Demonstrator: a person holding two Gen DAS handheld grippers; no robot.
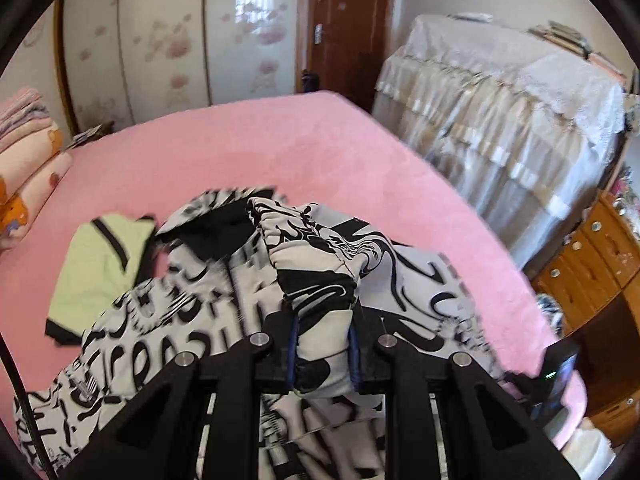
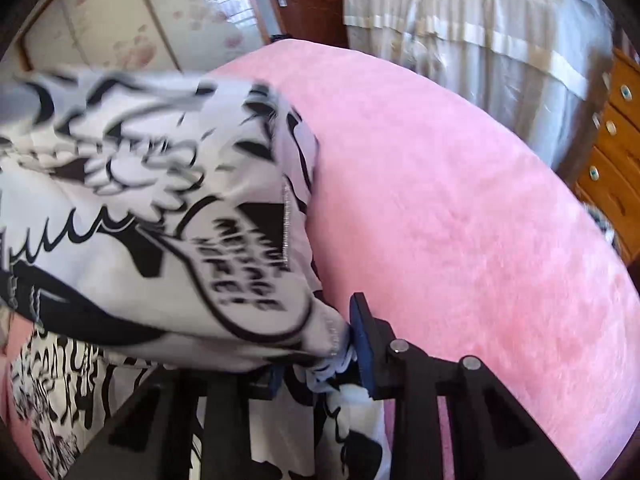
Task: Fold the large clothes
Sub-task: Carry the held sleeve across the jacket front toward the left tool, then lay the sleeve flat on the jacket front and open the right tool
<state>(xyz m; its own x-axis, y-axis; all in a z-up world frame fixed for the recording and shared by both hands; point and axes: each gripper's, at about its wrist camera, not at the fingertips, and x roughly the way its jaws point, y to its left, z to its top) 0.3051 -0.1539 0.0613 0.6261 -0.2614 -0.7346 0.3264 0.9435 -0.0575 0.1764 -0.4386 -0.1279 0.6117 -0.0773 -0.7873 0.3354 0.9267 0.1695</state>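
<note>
Soft, floppy jacket [image 1: 320, 280] fabric was pinched in the left hand-held gripper [image 1: 322, 354] and the right hand-held gripper [image 2: 320, 356], best gripped along seams, over the bed [image 1: 320, 140].

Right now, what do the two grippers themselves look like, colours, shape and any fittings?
Both are matte black, angular frames with triangular cut-outs and round silver pivot pins. The left gripper has two black fingers lined with dark blue pads. The right gripper is built alike, with a flat blue pad on its finger. No hands, sleeves or cables show.
</note>
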